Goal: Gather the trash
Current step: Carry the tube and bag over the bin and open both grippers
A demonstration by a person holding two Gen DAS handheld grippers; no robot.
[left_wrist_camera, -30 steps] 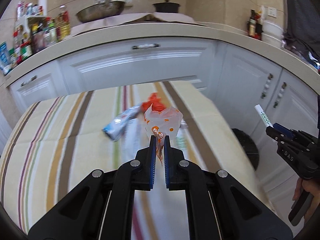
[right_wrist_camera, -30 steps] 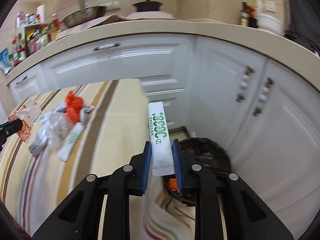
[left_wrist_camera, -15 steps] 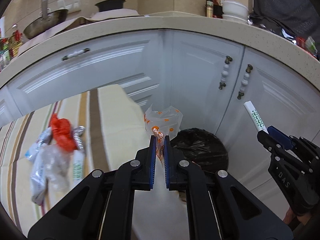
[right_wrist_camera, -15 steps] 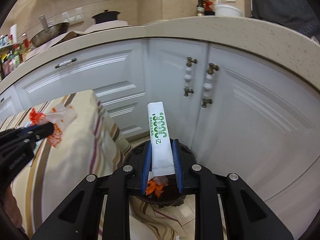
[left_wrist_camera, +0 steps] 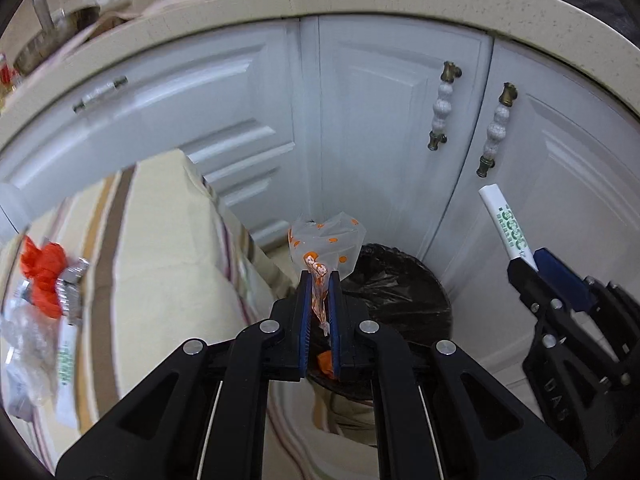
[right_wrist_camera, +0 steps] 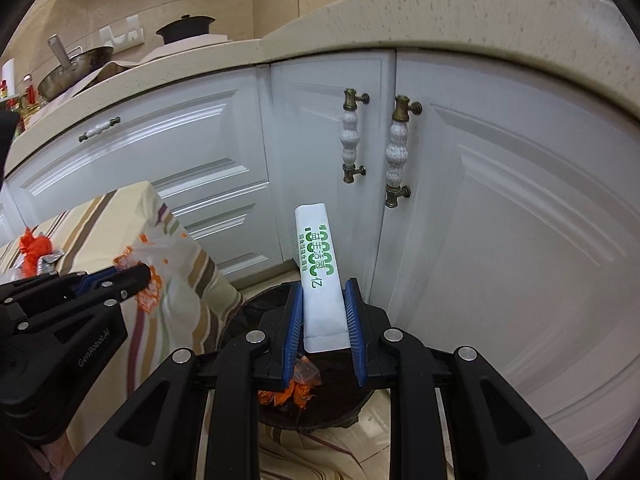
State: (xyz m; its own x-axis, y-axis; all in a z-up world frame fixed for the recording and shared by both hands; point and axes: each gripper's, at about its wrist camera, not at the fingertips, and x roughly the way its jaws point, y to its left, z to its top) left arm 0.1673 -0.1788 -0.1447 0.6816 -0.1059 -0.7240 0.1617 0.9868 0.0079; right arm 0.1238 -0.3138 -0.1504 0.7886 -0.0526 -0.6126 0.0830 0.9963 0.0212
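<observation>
My left gripper (left_wrist_camera: 320, 280) is shut on a clear plastic wrapper with orange dots (left_wrist_camera: 326, 244) and holds it over the near rim of a black-lined trash bin (left_wrist_camera: 404, 300). My right gripper (right_wrist_camera: 322, 288) is shut on a white sachet with green print (right_wrist_camera: 320, 276), also above the bin (right_wrist_camera: 320, 412), which holds orange scraps (right_wrist_camera: 294, 392). The right gripper also shows in the left wrist view (left_wrist_camera: 528, 268), and the left gripper in the right wrist view (right_wrist_camera: 140, 272). More trash lies on the striped tablecloth (left_wrist_camera: 160, 280): a red wrapper (left_wrist_camera: 42, 264) and clear wrappers (left_wrist_camera: 24, 340).
White cabinet doors with ceramic handles (right_wrist_camera: 396, 152) stand close behind the bin. The table's corner (right_wrist_camera: 188, 272) hangs just left of the bin. A counter (right_wrist_camera: 360, 32) with a pan and a pot runs above.
Both grippers have swung right and down, away from the table and closer over the bin. Each keeps its hold on its piece of trash.
</observation>
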